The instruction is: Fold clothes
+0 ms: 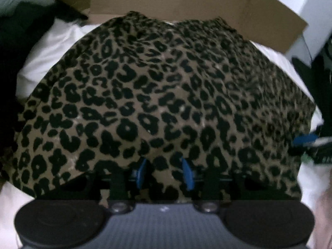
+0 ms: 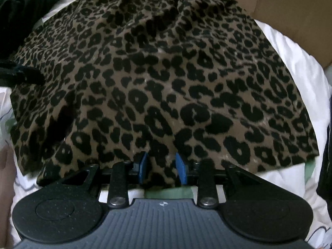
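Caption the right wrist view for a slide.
Right gripper at the near hem of a leopard-print garment spread on white bedding, cardboard box behind.

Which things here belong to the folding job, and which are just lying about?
Part of the job:
- leopard skirt, spread flat
- left claw, at its near hem
- right claw, at its near hem
- white bedding under it, the work surface

Lying about:
- cardboard box behind the skirt
- dark clothes piled at the far left
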`<state>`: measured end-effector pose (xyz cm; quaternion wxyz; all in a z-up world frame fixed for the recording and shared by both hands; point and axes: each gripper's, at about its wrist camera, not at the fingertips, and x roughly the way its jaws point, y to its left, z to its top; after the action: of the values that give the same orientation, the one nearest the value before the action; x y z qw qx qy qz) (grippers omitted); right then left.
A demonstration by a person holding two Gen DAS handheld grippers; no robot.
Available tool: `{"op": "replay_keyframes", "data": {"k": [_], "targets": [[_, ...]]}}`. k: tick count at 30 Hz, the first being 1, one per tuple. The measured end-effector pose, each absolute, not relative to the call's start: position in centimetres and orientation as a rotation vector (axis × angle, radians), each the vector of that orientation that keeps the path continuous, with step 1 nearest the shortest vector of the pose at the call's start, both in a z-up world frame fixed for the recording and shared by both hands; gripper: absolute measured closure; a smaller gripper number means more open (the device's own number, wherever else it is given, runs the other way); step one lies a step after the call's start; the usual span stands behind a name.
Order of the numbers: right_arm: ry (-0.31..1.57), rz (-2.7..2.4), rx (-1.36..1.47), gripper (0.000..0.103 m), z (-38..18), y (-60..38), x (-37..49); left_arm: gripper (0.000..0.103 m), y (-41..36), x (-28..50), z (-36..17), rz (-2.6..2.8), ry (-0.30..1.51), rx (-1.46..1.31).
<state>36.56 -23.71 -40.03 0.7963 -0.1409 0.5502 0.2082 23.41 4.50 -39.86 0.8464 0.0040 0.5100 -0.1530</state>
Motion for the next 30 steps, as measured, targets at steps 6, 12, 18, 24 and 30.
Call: {"op": "replay_keyframes", "data": {"k": [6,12,18,24,30], "targets": [[1.216,0.427,-0.278,0.066,-39.6,-24.1,36.2,0.07,3.6,22.5,-39.3,-0.343,1.102,0.048],[1.179,0.404,-0.205,0.07,-37.3,-24.8,36.9,0.09,3.0,23.4,-36.6,-0.367,1.06,0.054],[1.074,0.407,-0.18,0.07,-35.4,-25.0,39.3,0.089,2.5,26.9,-35.4,-0.374,0.997,0.093],[1.01,0.409,-0.184,0.07,-36.1,-25.0,42.7,0.073,1.9,30.0,-36.0,-0.339,0.949,0.156],[0.993,0.419,-0.236,0.07,-38.5,-24.1,46.2,0.073,3.4,34.1,-37.8,-0.257,0.955,0.138]]}}
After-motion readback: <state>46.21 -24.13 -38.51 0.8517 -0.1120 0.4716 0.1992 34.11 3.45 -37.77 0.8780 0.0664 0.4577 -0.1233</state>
